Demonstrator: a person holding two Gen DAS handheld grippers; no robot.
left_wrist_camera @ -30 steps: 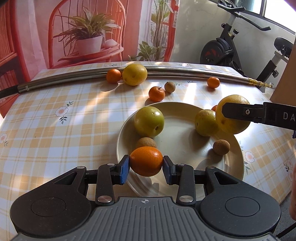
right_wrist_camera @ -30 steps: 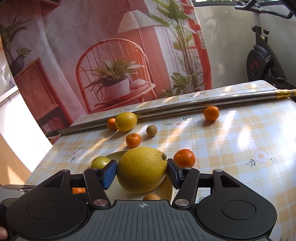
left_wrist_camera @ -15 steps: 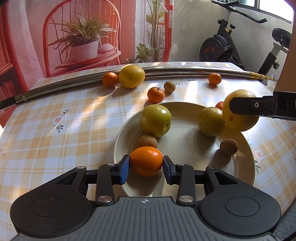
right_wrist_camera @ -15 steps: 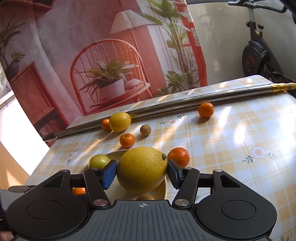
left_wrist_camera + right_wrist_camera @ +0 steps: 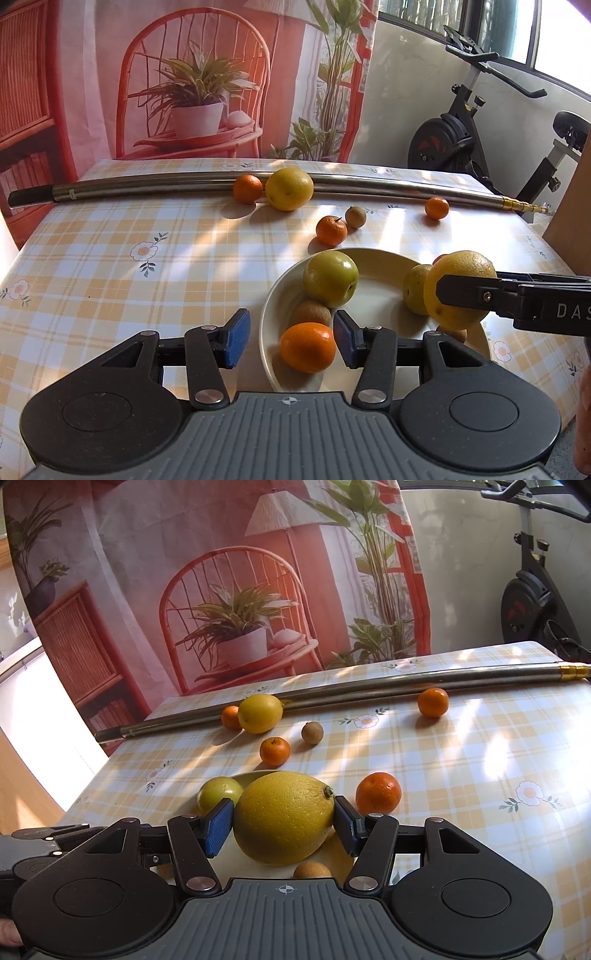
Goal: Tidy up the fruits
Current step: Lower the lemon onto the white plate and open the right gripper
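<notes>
My left hand-held gripper [image 5: 290, 338] hangs spread; only its camera shows the orange [image 5: 307, 347] lying on the plate [image 5: 376, 258]. My right hand-held gripper [image 5: 283, 823] pinches the grapefruit [image 5: 282, 818] above that plate.

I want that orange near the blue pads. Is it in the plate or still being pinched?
In the plate. The orange lies inside the plate; the left tool is open around it.
</notes>
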